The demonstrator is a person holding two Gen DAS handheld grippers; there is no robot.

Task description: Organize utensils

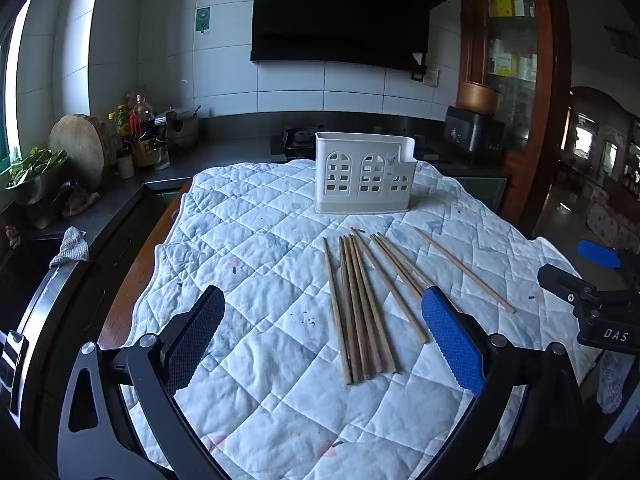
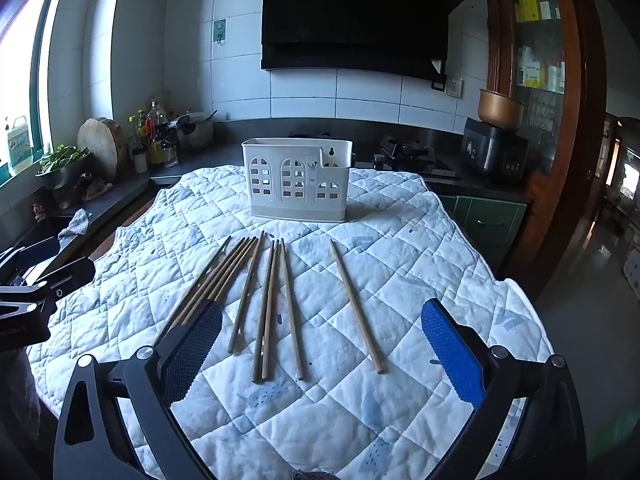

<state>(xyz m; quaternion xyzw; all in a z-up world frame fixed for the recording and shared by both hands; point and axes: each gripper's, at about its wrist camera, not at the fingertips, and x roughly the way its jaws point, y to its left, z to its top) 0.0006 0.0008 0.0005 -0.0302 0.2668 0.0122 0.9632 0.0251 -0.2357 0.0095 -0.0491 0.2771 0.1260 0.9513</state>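
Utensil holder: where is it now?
The white utensil holder stands upright at the quilt's far edge, centre-left in the right wrist view, just beyond the chopsticks.

We saw the counter (image 2: 132, 212) draped with a white quilted cloth (image 2: 400, 264). On the cloth, a white slotted utensil holder (image 2: 298, 180) stood upper centre, and below it wooden chopsticks (image 2: 272, 304) lay loosely fanned, one apart at right.

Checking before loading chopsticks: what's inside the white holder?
Nothing sticks out above the white holder; its window holes look empty. The bottom is hidden behind its solid base.
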